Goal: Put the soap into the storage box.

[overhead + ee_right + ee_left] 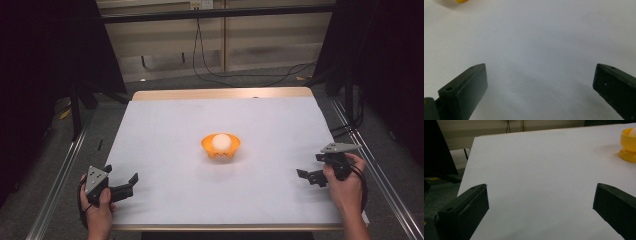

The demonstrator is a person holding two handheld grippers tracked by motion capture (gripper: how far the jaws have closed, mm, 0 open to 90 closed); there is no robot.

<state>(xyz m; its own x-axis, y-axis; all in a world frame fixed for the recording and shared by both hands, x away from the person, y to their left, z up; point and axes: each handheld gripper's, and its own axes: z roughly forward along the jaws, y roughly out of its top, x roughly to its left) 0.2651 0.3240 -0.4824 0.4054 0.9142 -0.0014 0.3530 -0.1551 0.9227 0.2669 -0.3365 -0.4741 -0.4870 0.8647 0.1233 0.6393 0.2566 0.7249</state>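
L gripper [131, 183] & R gripper [303, 175] sat wide open, far either side of orange bowl [220, 146] w/ white ball [221, 141]. Best: reach slow, grab ball softly.

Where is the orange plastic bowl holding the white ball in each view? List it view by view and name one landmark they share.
High view: the orange plastic bowl sits at the middle of the white table sheet, with the white ball inside.
Left gripper view: the bowl is at the upper right edge, cut off by the frame.
Right gripper view: a yellow-orange sliver of it shows at the top edge, left of centre.
Shared landmark: the white table sheet.
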